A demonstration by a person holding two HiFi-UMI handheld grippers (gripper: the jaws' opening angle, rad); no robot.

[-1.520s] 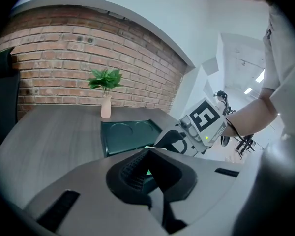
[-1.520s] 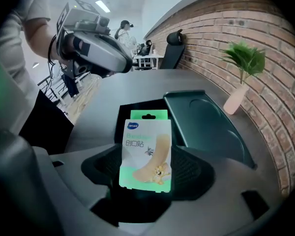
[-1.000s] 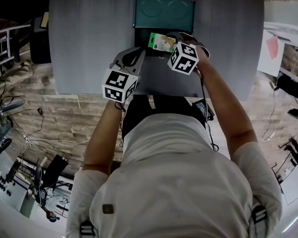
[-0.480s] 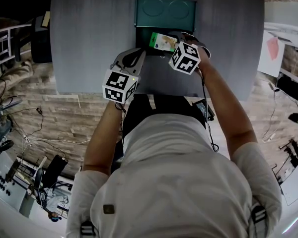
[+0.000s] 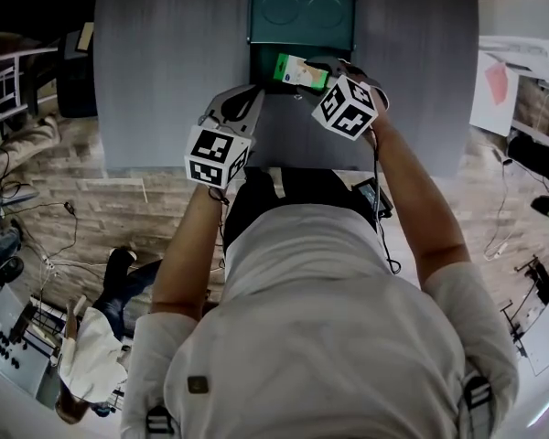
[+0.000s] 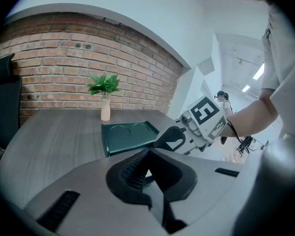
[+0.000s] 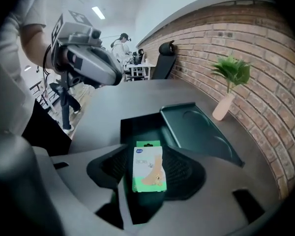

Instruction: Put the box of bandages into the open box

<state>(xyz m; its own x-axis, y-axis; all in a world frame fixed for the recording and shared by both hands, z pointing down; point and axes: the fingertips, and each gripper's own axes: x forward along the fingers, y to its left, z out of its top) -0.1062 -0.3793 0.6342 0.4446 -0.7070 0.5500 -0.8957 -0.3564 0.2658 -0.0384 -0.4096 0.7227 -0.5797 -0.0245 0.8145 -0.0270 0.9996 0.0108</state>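
The box of bandages (image 5: 302, 69) (image 7: 148, 168) is small, green and white. It stands between the jaws of my right gripper (image 5: 324, 68) (image 7: 148, 170), which are closing, with the pads at its two side edges. It hangs over the near part of the open box (image 5: 262, 64) (image 7: 137, 127), a dark box with its teal lid (image 5: 302, 18) (image 7: 199, 132) folded back. My left gripper (image 5: 253, 96) (image 6: 147, 163) is shut and holds nothing. It hovers just left of the open box. In the left gripper view the lid (image 6: 128, 136) lies ahead.
Everything rests on a grey table (image 5: 165, 62) whose near edge runs by my body. A small vase with a plant (image 7: 222, 107) (image 6: 105, 111) stands by the brick wall. A black chair (image 6: 1, 107) is at the table's side. A person (image 5: 91, 355) walks at the lower left.
The right gripper and the bandage box have edged slightly farther over the open box. The left gripper has barely moved. A person has come into view at the lower left.
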